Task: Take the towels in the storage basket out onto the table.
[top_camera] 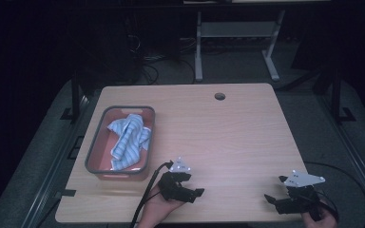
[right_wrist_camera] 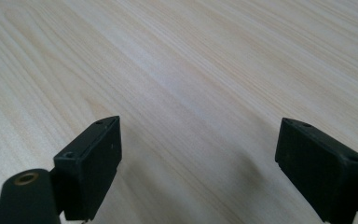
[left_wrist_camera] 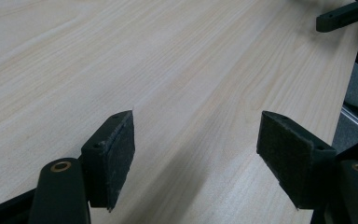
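One striped cloth (top_camera: 128, 140) lies in one bin (top_camera: 93, 151); left gripper (top_camera: 196, 195) and right gripper (top_camera: 269, 200) gape wide, empty.

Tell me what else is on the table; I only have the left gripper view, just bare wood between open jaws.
Observer: A grey bin sits at the table's left side.
Operator: Anything in it?
Observer: A crumpled blue-and-white striped cloth lies inside.
Operator: Where is my left gripper relative to it?
Observer: The left gripper is just right of the bin's near corner, apart from it.
Operator: And the right one?
Observer: The right gripper is open over bare wood near the table's front right corner.
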### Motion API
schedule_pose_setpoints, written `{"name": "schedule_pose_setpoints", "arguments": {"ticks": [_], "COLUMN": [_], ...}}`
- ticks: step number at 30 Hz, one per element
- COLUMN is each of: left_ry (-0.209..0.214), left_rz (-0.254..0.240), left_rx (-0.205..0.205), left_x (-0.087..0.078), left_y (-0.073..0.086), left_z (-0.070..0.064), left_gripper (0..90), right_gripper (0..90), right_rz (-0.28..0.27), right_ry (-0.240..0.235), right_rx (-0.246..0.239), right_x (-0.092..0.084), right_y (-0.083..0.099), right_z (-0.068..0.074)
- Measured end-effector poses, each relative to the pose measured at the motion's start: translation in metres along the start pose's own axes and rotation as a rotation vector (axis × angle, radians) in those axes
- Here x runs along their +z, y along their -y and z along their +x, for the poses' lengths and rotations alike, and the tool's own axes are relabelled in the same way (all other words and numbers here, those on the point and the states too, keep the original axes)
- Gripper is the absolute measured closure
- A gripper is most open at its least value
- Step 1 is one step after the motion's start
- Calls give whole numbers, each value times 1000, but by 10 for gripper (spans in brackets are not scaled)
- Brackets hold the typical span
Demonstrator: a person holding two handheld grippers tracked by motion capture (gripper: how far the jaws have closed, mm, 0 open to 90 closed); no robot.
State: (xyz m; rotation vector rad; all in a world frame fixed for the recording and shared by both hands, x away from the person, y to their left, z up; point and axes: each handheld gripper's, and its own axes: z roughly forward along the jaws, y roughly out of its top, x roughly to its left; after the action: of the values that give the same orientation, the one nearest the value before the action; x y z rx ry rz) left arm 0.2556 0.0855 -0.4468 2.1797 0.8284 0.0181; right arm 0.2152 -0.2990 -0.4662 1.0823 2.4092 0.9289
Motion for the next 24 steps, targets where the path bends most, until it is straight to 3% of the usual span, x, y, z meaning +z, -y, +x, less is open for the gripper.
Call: {"name": "schedule_pose_setpoints", "arguments": {"ticks": [2, 7, 13, 24], "left_ry": [0, 4, 9, -5], "left_rz": [6, -17, -21, 1], "left_rx": [13, -12, -8, 1], "left_x": [-1, -2, -3, -4], "left_y": [-1, -4, -10, -23], "left_z": [1, 2, 4, 13], "left_gripper": [277, 274, 265, 244], "right_gripper": [139, 139, 139, 139], "right_rz": [-1, -4, -7, -5], "right_ry": [-2, -7, -3, 0], "right_rx": [-5, -1, 14, 18], "right_x": [1, 2, 1, 0], "right_y": [0, -1, 0, 2], "right_z": [-1, 0, 0, 3]}}
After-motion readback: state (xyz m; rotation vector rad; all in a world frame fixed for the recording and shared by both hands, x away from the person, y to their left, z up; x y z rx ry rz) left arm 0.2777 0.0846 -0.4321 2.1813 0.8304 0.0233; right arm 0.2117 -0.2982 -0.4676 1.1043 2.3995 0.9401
